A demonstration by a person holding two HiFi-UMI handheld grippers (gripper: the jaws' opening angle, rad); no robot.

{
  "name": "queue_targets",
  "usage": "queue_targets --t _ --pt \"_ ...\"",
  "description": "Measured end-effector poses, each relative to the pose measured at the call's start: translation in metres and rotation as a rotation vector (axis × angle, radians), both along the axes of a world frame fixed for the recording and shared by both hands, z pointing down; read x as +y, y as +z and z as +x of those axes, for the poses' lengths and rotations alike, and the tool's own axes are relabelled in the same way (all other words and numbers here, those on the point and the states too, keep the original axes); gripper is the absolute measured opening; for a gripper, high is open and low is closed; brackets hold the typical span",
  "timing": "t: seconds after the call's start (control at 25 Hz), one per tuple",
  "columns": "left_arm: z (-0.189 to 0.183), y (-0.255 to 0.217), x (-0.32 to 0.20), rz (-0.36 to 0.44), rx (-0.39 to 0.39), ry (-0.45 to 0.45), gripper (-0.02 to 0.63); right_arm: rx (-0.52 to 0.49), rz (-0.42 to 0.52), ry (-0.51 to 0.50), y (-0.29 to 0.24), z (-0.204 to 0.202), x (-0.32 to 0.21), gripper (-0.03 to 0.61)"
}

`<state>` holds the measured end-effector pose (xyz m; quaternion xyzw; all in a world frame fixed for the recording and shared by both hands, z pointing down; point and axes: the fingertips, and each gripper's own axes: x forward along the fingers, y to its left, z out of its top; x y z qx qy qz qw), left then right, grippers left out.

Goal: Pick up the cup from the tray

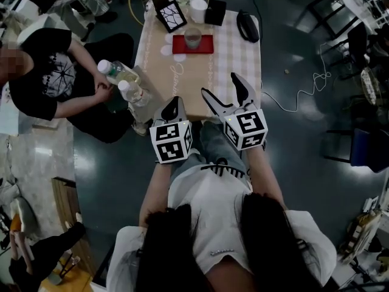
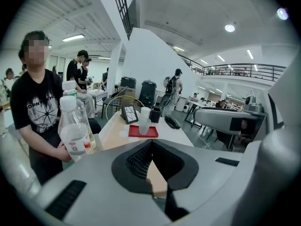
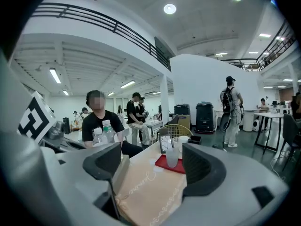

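Observation:
A clear plastic cup (image 1: 192,38) stands upright on a small red tray (image 1: 205,45) at the far end of the beige table (image 1: 200,78). Both grippers hover over the table's near edge, well short of the tray. My left gripper (image 1: 175,104) is shut with nothing in it; in the left gripper view its tips (image 2: 150,143) meet, and the cup (image 2: 144,121) and tray (image 2: 143,132) lie far ahead. My right gripper (image 1: 226,92) is open and empty. In the right gripper view the cup (image 3: 172,157) shows far off between the spread jaws (image 3: 153,166).
A seated person at the table's left holds two water bottles (image 1: 120,72). Behind the tray stand a framed picture (image 1: 171,15), a white cup (image 1: 199,10) and a black box (image 1: 215,11). A black handset (image 1: 247,26) lies at the far right corner. White coasters (image 1: 165,49) lie beside the tray.

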<state>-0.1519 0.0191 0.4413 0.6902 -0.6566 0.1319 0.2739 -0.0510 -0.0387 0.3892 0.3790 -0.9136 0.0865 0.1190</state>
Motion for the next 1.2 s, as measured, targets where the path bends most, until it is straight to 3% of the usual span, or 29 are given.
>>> queue_targets --t 0.24,0.52,0.76,1.2 --pt "-0.019 0.007 -0.033 -0.025 -0.008 -0.053 0.006 -0.045 -0.015 -0.057 0.004 -0.020 -0.042 0.390" --pt "-0.034 0.019 -0.080 -0.070 -0.050 -0.088 0.006 -0.005 -0.051 -0.090 0.029 -0.040 -0.104 0.391" --pt "-0.046 0.034 -0.121 -0.106 -0.007 -0.147 0.006 0.042 -0.047 -0.129 0.051 -0.059 -0.150 0.420" --pt "-0.057 0.072 -0.177 -0.188 -0.005 -0.203 0.006 0.065 -0.083 -0.192 0.097 -0.086 -0.208 0.445"
